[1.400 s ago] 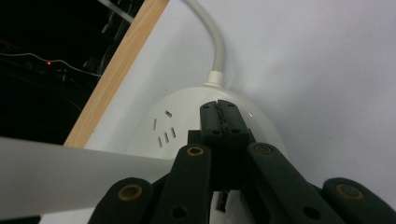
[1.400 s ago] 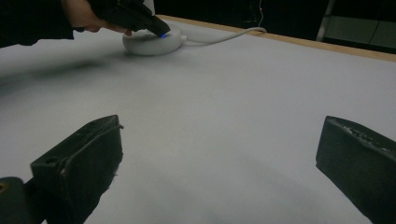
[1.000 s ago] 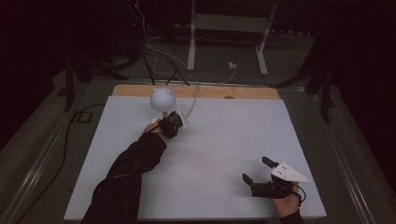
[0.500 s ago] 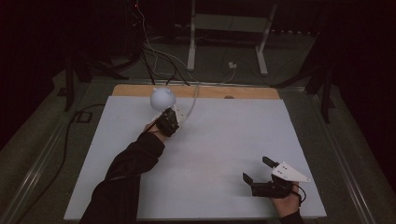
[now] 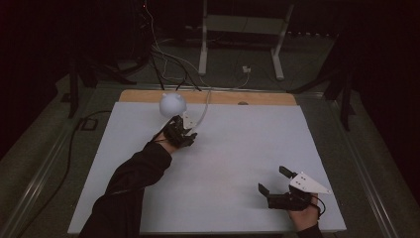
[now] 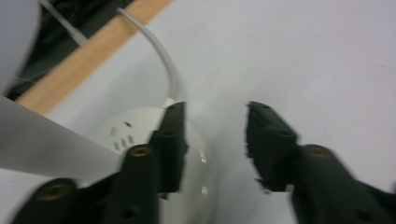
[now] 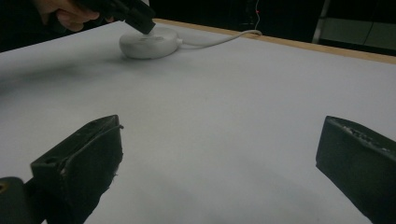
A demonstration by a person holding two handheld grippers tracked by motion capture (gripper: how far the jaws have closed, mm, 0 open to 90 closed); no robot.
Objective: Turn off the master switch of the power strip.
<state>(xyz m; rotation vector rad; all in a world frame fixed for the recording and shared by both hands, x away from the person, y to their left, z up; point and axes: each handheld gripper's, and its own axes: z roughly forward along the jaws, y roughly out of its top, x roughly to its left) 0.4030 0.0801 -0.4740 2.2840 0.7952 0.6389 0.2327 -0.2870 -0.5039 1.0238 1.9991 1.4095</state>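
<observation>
Left claw (image 5: 184, 133) just over a round white cabled socket puck (image 7: 148, 43) at the bench's (image 5: 237, 148) far left; jaws just opened partway, nothing gripped, puck beside one jaw. Right claw (image 5: 273, 181) near the front right, jaws spread wide, empty.

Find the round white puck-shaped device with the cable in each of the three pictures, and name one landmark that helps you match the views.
High view: the round white device lies far left on the table, mostly hidden under the left gripper.
Left gripper view: lower left, beside that gripper's left jaw.
Right gripper view: top left, far across the table.
Shared landmark: its white cable, running toward the wooden table edge.
</observation>
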